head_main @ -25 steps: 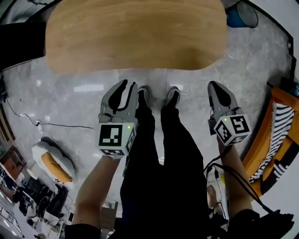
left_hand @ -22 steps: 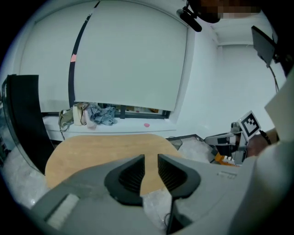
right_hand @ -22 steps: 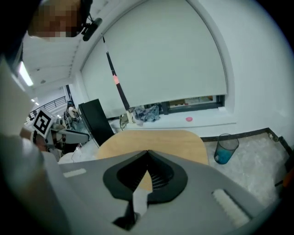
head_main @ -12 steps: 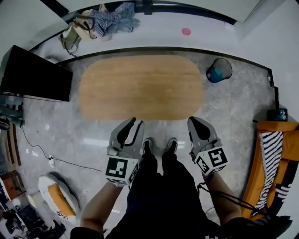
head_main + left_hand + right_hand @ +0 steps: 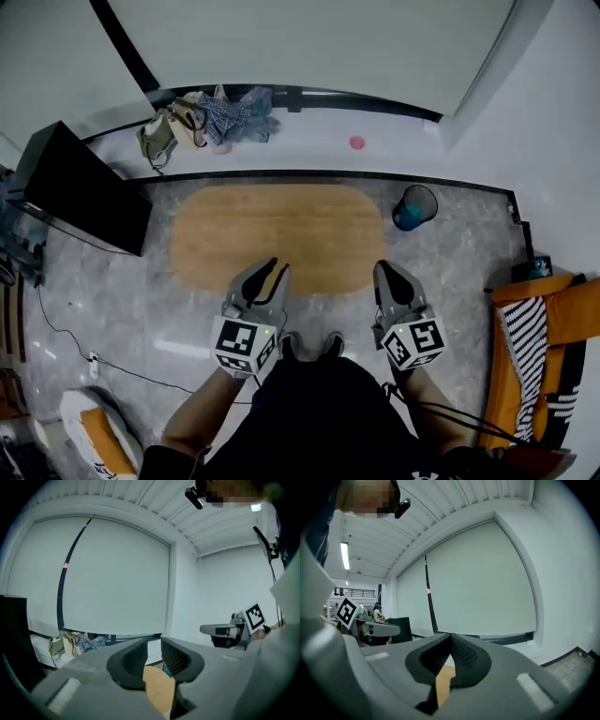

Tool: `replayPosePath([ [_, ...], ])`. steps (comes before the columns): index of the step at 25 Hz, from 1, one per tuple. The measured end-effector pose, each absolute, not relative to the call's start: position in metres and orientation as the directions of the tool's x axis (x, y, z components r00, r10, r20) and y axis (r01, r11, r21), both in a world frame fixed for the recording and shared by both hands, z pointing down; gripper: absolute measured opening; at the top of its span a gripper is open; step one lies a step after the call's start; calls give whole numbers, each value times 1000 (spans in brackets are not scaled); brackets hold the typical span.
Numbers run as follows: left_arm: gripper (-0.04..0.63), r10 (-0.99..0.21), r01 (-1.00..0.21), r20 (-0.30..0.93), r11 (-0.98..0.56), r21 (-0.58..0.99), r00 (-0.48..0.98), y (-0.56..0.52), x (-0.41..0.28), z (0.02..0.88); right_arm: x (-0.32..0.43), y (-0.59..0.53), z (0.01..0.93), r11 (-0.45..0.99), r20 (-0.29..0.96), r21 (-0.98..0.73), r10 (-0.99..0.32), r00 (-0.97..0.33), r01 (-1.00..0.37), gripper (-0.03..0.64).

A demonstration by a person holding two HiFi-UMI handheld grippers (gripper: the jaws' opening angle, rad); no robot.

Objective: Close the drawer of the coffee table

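Both hands have risen; the table [image 5: 281, 234] now lies farther below. Left hand-held gripper [image 5: 273, 270] released, right hand-held gripper [image 5: 383, 272] clenched, both empty. No drawer shows from above: check the table's near edge, then push squarely.

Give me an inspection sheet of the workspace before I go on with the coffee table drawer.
Surface: grey marble floor; oval wooden coffee table top is bare.
Job's things: no drawer shows past the top's edge in the head view.
Clutter: heap of clothes and bags on the ledge behind the table; blue round waste bin by the table's right end.
Grippers: left gripper open, empty; right gripper shut, empty; neither touches anything.
Cables: thin black cable on the floor at left.
Surroundings: black flat panel at left; orange seat with striped cloth at right; white wall ahead.
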State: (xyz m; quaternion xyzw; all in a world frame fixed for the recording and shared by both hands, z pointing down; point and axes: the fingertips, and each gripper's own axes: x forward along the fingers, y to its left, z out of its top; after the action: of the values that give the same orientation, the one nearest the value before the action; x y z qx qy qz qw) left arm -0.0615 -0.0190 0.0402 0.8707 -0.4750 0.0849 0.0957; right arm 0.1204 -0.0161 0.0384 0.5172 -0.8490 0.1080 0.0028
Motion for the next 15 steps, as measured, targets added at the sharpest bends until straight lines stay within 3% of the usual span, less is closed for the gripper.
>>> replayPosePath([
  [9, 89, -836, -836, 45, -548, 0, 548, -17, -56, -36, 106, -15, -26, 452, -25, -133, -891, -452, -882, 2],
  [13, 10, -826, -826, -5, -563, -30, 563, -7, -61, -47, 90, -8, -43, 483, -86, -112, -875, -476, -868, 2],
  [15, 2, -820, -820, -14, -572, -21, 572, -3, -65, -46, 81, -1, -46, 494, -89, -79, -868, -488, -866, 2],
])
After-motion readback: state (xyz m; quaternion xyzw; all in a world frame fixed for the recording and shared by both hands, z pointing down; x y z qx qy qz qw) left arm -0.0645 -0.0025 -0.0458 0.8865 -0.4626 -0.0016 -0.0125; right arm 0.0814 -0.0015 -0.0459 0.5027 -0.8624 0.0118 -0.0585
